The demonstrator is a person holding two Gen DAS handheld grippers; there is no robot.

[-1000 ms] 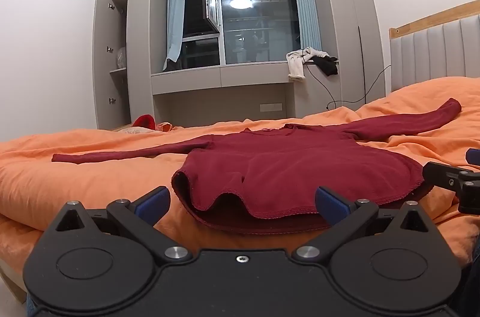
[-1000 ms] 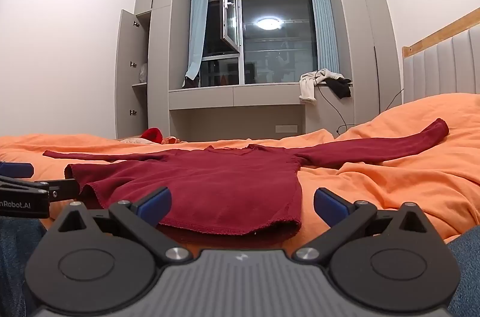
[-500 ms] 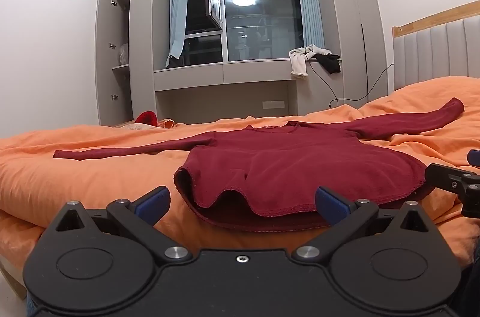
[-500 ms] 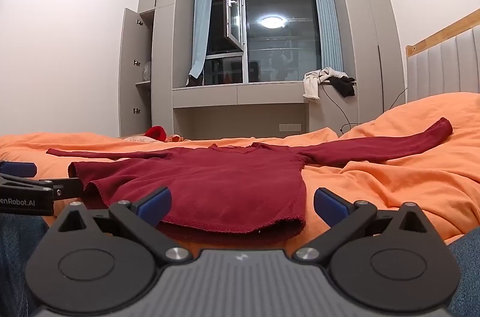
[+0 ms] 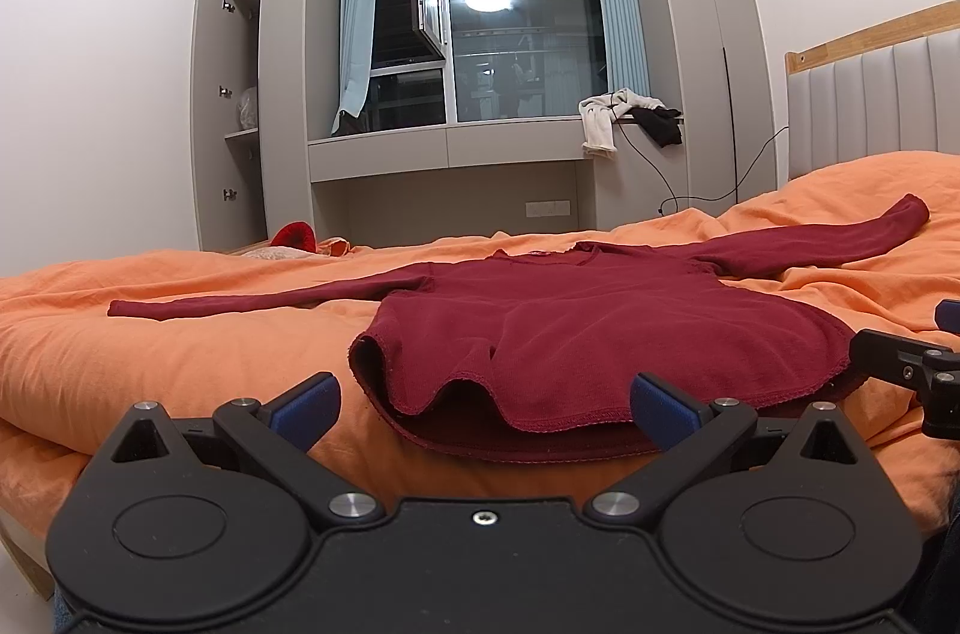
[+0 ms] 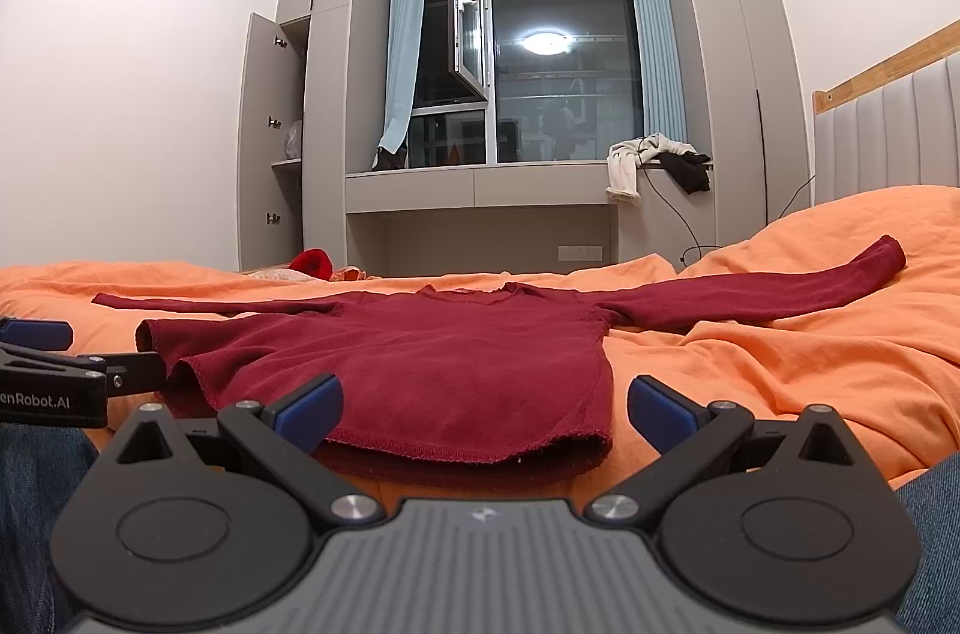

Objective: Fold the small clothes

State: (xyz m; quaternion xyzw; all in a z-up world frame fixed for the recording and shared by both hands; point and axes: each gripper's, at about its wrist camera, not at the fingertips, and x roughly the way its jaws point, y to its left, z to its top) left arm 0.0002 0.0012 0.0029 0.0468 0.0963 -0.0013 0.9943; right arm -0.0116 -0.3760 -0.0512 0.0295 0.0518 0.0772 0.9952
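1. Covering the bed from edge to edge, an orange duvet [image 5: 180, 352] lies rumpled, with a padded grey headboard [image 5: 876, 105] topped by a wooden rail at the right.
2. Grey built-in cabinets [image 6: 726, 93] frame a dark window [image 6: 558, 75] on the far wall; one sash is swung open, pale blue curtains [image 6: 402, 51] hang at both sides, and a ceiling lamp is mirrored in the glass.
3. A dark red long-sleeved top [image 5: 600, 328] lies flat on the duvet, neck toward the window, both sleeves stretched straight out to the sides. Its hem faces the cameras and ripples up in loose waves at the left corner.
4. The left gripper [image 5: 483, 403] hovers just short of the hem, its blue-padded fingers [image 5: 306, 403] spread wide and holding nothing; the wavy hem shows between them.
5. The right gripper [image 6: 483, 406] sits likewise at the hem's right corner, fingers wide apart and empty. Each gripper appears at the edge of the other's view.
6. White and black clothes [image 6: 654, 160] hang off the sill ledge, with a cable trailing down below them.
7. A small red item [image 5: 294, 235] lies past the bed's far left edge; what it is cannot be told.
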